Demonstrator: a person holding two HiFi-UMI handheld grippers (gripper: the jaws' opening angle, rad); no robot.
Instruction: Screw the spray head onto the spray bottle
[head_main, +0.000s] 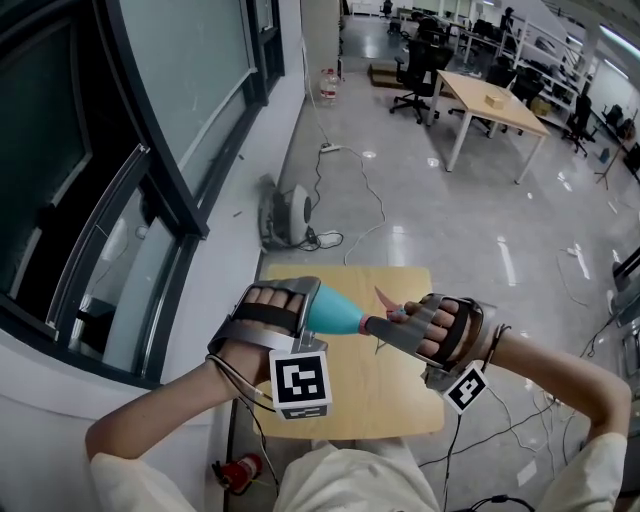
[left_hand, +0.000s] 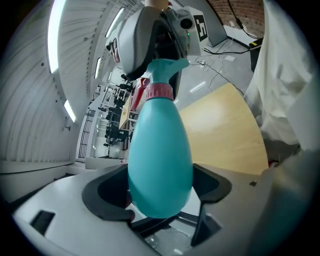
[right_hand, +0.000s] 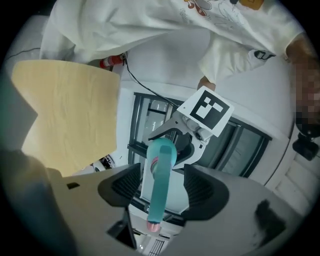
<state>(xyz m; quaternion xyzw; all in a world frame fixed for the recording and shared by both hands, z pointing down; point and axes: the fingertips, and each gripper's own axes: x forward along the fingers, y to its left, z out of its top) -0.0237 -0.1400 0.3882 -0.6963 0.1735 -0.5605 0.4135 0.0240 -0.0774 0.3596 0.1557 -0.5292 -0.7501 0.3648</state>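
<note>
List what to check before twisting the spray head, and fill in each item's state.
1. Left tool clamped on the spray bottle: ok, its jaws press on both sides of the body.
2. Spray head between the right tool jaws: ok.
3. Right tool gripping the spray head: not ok, gaps show on both sides.
4. Pink collar sitting on the bottle neck: ok; how tight it is, cannot tell.
5. Spray bottle held in the air above the table: ok.
</note>
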